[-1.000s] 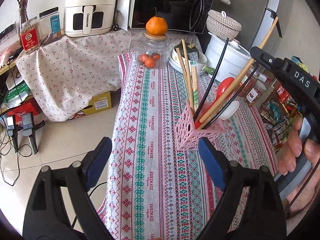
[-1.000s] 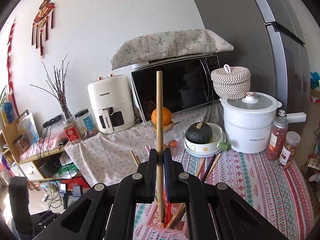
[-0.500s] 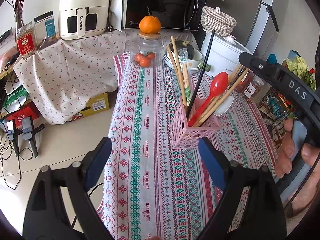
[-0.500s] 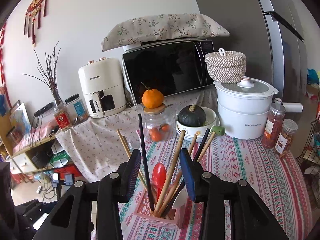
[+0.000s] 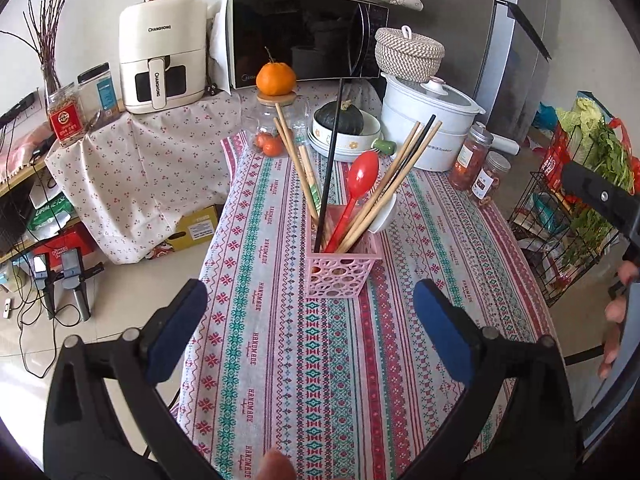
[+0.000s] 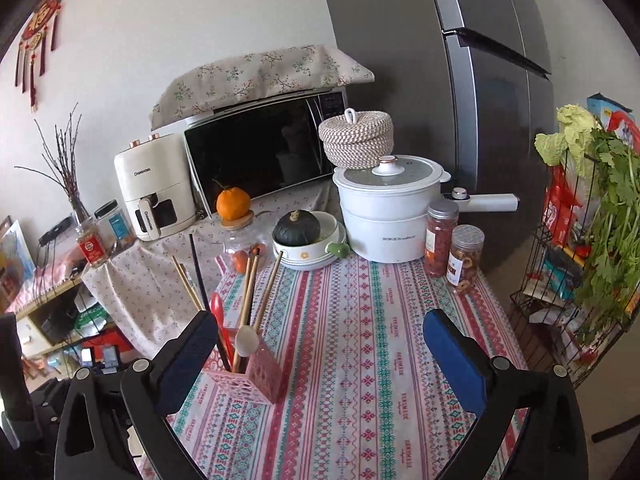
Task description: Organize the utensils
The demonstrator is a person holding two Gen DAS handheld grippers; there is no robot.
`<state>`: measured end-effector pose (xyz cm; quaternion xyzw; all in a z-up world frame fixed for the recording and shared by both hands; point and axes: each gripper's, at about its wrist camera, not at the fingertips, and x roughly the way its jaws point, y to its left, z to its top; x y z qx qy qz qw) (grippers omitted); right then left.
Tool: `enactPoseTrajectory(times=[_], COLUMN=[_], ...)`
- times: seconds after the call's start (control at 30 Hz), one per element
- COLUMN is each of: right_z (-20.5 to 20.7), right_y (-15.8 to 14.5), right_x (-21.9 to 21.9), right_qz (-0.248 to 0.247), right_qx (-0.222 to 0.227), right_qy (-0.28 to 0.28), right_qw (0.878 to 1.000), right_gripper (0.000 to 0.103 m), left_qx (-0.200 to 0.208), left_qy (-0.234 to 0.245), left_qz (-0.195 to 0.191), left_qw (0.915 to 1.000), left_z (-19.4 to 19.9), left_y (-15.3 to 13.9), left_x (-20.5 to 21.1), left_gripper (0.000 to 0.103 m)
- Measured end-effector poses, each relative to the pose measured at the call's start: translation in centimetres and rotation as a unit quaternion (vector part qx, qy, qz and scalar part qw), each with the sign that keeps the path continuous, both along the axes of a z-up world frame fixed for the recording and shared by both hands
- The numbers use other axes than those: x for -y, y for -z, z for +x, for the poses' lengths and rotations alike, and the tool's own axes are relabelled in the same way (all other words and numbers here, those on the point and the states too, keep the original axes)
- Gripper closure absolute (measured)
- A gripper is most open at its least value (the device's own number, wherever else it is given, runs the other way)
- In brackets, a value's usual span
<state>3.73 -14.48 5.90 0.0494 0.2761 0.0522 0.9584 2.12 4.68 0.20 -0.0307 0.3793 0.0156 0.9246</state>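
Observation:
A pink perforated utensil holder (image 5: 340, 270) stands on the patterned tablecloth (image 5: 280, 360). It holds wooden chopsticks (image 5: 296, 160), black chopsticks (image 5: 332, 152), a red spoon (image 5: 358, 184) and a white spoon (image 5: 384, 214). My left gripper (image 5: 310, 340) is open and empty, just in front of the holder. In the right wrist view the holder (image 6: 250, 372) sits at lower left, with the white spoon (image 6: 247, 340) facing me. My right gripper (image 6: 316, 360) is open wide and empty, to the right of the holder. Its black body (image 5: 600, 200) shows at the right edge of the left wrist view.
At the table's far end stand a white pot (image 5: 428, 120), a bowl with a dark squash (image 5: 344, 128), a glass jar topped by an orange (image 5: 276, 80) and two spice jars (image 6: 452, 248). A wire rack of greens (image 6: 580, 260) stands right of the table; a microwave (image 6: 264, 152) behind.
My right gripper let go of a wooden chopstick into the holder, opened wide and drew back to the right. My left gripper stayed open and pulled back a little.

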Motion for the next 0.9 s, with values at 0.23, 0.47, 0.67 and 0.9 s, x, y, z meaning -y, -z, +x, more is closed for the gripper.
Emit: enactPoseTrajectory(times=[0.23,0.47,0.67,0.9], right_z=[-4.3,-5.6,-5.0,-4.6], right_y=[0.0,1.9,3.0,3.5], right_x=[1.4,2.4,2.9,2.7], right_qz=[-0.058,-0.07,-0.066,-0.062], right_qx=[-0.023,-0.073,-0.097,-0.108], right_qy=[0.005,0.015,0.02,0.019], right_qw=[0.998,0.995,0.993,0.992], right_gripper=[0.0,0.0,0.0,0.0], left_qx=[0.01,0.028,0.029,0.027], left_qy=[-0.026,-0.034,-0.031,-0.026], left_qz=[0.019,0.024,0.028,0.035], left_qw=[0.9994,0.9987,0.9987,0.9987], left_z=[-3.6,-4.9,-4.9,-5.0], left_y=[-1.0,-1.8,-1.5,-1.3], left_x=[1.1,1.5,2.2,2.6], left_gripper=[0.001,0.001,0.001,0.001])
